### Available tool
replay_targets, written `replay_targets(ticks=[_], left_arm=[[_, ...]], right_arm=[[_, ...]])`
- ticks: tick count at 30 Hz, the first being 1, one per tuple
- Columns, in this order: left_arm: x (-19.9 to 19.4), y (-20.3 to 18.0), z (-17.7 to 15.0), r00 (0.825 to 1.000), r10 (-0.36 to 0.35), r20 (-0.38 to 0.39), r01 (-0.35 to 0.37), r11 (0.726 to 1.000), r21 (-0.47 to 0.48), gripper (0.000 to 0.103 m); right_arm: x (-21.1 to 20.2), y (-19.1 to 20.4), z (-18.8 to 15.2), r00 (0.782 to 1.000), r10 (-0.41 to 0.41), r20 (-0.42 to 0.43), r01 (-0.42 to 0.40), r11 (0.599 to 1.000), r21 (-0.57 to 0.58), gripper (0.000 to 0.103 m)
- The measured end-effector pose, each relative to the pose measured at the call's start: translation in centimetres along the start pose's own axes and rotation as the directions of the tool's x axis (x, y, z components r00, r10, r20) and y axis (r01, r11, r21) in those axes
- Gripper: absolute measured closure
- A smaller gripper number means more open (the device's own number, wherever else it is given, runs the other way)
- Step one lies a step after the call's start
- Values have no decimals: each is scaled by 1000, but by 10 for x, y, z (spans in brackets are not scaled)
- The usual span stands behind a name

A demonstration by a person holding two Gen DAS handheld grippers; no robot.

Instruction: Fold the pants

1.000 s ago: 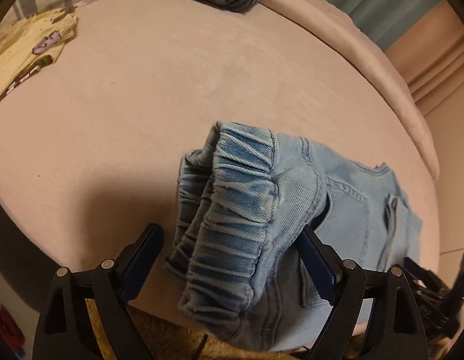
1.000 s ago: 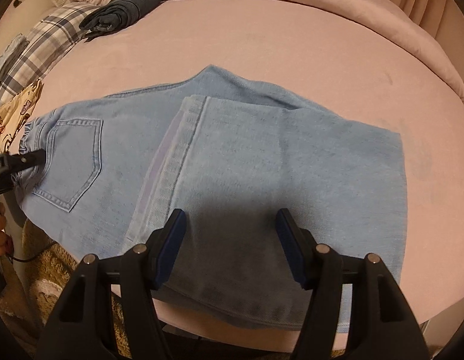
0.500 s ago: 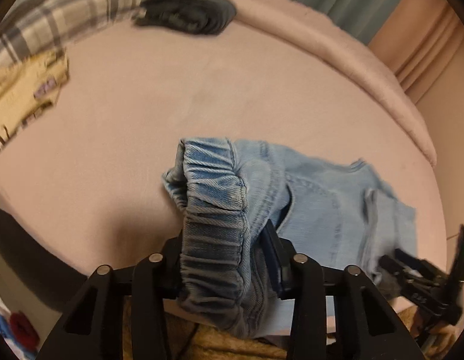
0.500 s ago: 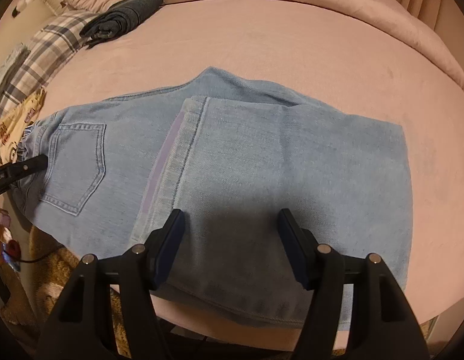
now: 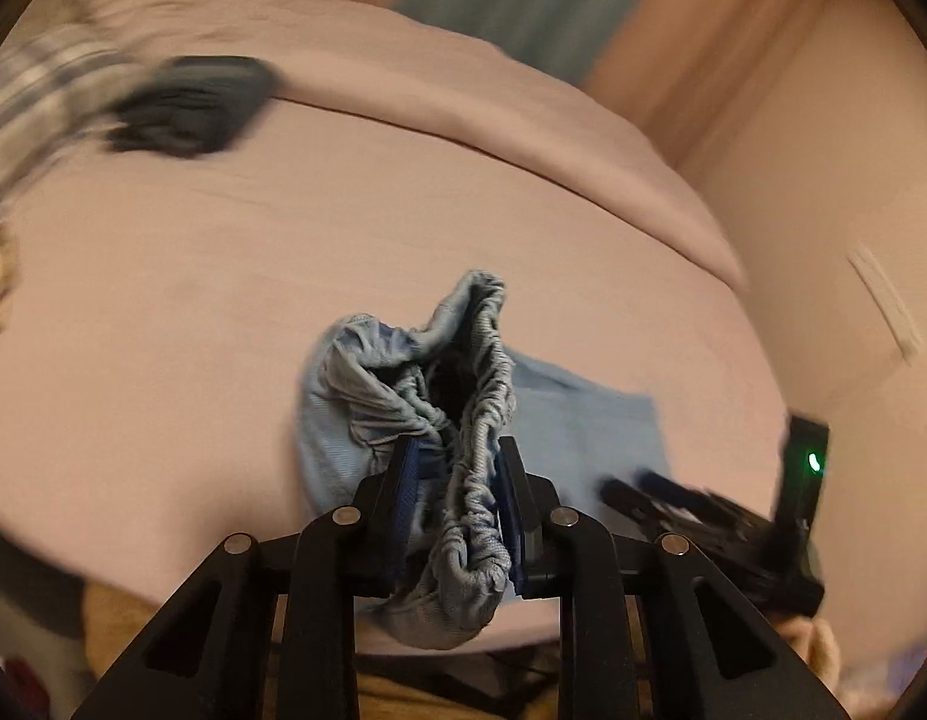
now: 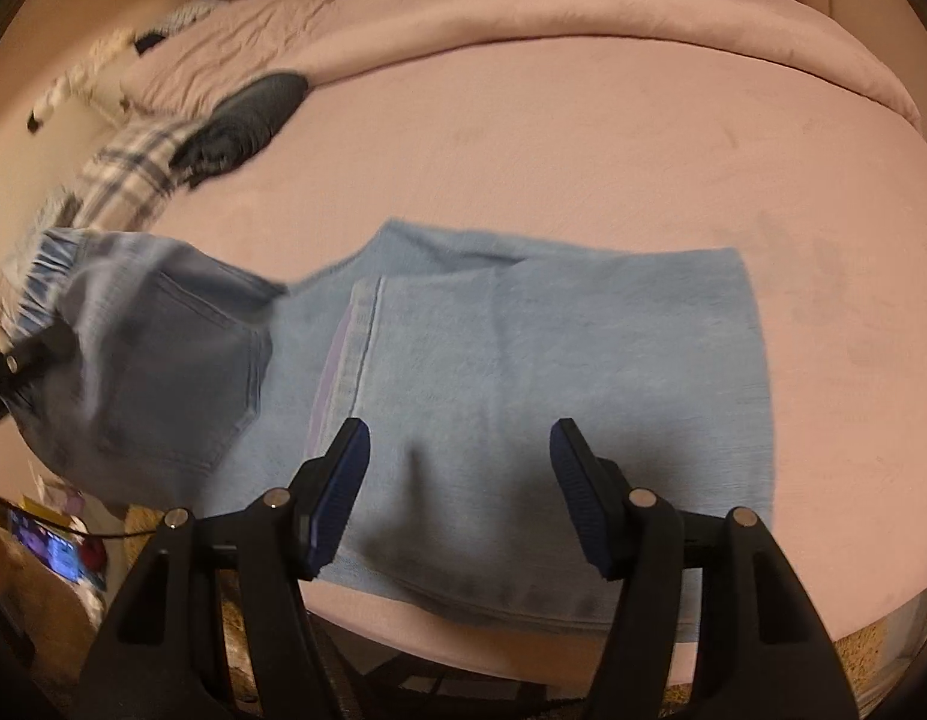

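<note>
Light blue denim pants (image 6: 523, 360) lie on a round pink bed (image 6: 583, 120), legs folded over at the right. My left gripper (image 5: 457, 456) is shut on the gathered elastic waistband (image 5: 475, 372) and holds it lifted off the bed; the raised waist end shows at the left of the right wrist view (image 6: 133, 324). My right gripper (image 6: 460, 444) is open and empty, hovering just above the folded legs near the bed's front edge. It also shows in the left wrist view (image 5: 703, 504).
A folded dark garment (image 6: 247, 114) and a plaid cloth (image 6: 133, 174) lie at the bed's far left. A rolled pink duvet (image 6: 583, 12) runs along the back edge. Clutter and a lit screen (image 6: 49, 546) sit on the floor at lower left.
My left gripper closed on the waistband and has lifted it up off the bed, swinging the view. My right gripper stayed open and rose slightly over the folded legs.
</note>
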State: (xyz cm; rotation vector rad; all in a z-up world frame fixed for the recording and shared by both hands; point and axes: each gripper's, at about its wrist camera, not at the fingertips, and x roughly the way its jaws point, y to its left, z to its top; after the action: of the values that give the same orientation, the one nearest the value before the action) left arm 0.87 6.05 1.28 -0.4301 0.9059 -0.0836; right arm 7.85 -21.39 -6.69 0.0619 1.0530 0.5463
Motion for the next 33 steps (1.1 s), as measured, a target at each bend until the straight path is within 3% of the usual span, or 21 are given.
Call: replay_targets(ticks=[2, 6, 8, 10, 12, 17, 19, 20, 24, 26, 27, 29, 31, 33], left_arm=[[18, -11, 1, 1000, 18, -12, -18, 999, 45, 80], [51, -19, 1, 992, -71, -102, 73, 997, 23, 80], [61, -30, -2, 992, -60, -112, 68, 996, 64, 80], [75, -38, -4, 987, -78, -137, 89, 993, 79, 80], [90, -43, -7, 976, -118, -185, 130, 990, 57, 78], [91, -62, -17, 952, -191, -238, 209, 977, 52, 59], [82, -63, -13, 946, -216, -240, 234, 971, 51, 28], [74, -59, -10, 952, -216, -216, 233, 971, 56, 25], [48, -33, -8, 982, -131, -138, 139, 989, 50, 23], [40, -10, -5, 992, -60, -108, 59, 998, -6, 23], [37, 2, -5, 995, -19, -95, 16, 999, -33, 23], [35, 26, -4, 994, 74, -81, -81, 993, -87, 23], [35, 47, -5, 984, 160, -78, -170, 977, -131, 23], [37, 59, -10, 978, 192, -82, -202, 969, -144, 23]], right_arm=[[-6, -8, 0, 999, 36, 22, -37, 999, 29, 40], [-10, -20, -3, 997, 76, 22, -78, 994, 74, 40], [-13, -28, -4, 991, 135, 23, -136, 985, 104, 39], [-14, -33, -2, 982, 187, 32, -190, 973, 131, 30], [-15, -39, -2, 978, 206, 44, -210, 966, 152, 28], [-12, -53, -6, 979, 200, 45, -206, 953, 221, 27], [-14, -59, -4, 978, 202, 44, -207, 951, 230, 27], [-15, -60, -3, 979, 200, 46, -206, 951, 230, 27], [-23, -56, 2, 974, 217, 62, -225, 952, 206, 28], [-26, -46, 5, 967, 248, 61, -255, 950, 178, 37], [-27, -40, 7, 964, 260, 57, -266, 952, 155, 47], [-30, -22, 10, 959, 278, 50, -282, 955, 97, 56], [-30, -2, 11, 946, 322, 32, -323, 945, 53, 55], [-22, 15, 8, 930, 368, -7, -368, 930, 19, 55]])
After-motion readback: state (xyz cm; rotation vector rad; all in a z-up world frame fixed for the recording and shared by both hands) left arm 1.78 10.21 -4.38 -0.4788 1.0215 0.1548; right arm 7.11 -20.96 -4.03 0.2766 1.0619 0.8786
